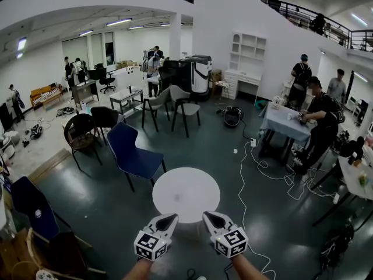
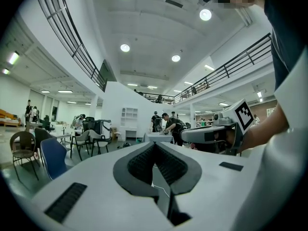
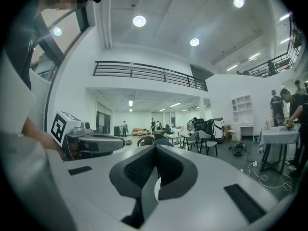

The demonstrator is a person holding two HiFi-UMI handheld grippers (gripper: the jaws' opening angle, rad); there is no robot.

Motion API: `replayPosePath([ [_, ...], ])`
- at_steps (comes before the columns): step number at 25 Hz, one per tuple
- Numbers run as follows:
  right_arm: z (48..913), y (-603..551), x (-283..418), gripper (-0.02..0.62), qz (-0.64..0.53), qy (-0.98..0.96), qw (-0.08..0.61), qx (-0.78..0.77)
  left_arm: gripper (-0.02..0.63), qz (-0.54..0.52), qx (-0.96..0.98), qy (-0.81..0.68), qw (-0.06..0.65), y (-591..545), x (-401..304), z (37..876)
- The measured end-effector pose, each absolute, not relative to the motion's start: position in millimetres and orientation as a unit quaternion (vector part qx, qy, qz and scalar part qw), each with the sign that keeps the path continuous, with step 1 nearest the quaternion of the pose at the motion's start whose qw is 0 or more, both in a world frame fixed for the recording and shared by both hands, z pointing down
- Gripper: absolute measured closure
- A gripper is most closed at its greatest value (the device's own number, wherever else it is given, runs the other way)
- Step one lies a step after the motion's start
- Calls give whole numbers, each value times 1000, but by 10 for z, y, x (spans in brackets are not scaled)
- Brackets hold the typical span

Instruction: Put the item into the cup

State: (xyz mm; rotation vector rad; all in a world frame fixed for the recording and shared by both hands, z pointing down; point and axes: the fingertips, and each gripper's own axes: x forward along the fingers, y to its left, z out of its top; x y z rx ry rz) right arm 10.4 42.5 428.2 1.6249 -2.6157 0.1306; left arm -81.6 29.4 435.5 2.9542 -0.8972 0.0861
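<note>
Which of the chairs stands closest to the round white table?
The blue chair, right by the upper-left edge of the round white table in the head view. The dark chair and grey chairs stand farther back.

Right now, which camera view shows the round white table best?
The head view: the whole round white table shows from above, just beyond the left gripper and right gripper. The right gripper view gives only a white sliver between its fingers, possibly the table's edge. The left gripper view shows none of it.
</note>
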Motion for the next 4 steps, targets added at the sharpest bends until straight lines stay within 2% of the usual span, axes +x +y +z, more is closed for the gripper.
replayPosePath([
  [4,4306,440,208,578,44,-846,34,530,591,29,956,-291,26,312,-761,4351],
])
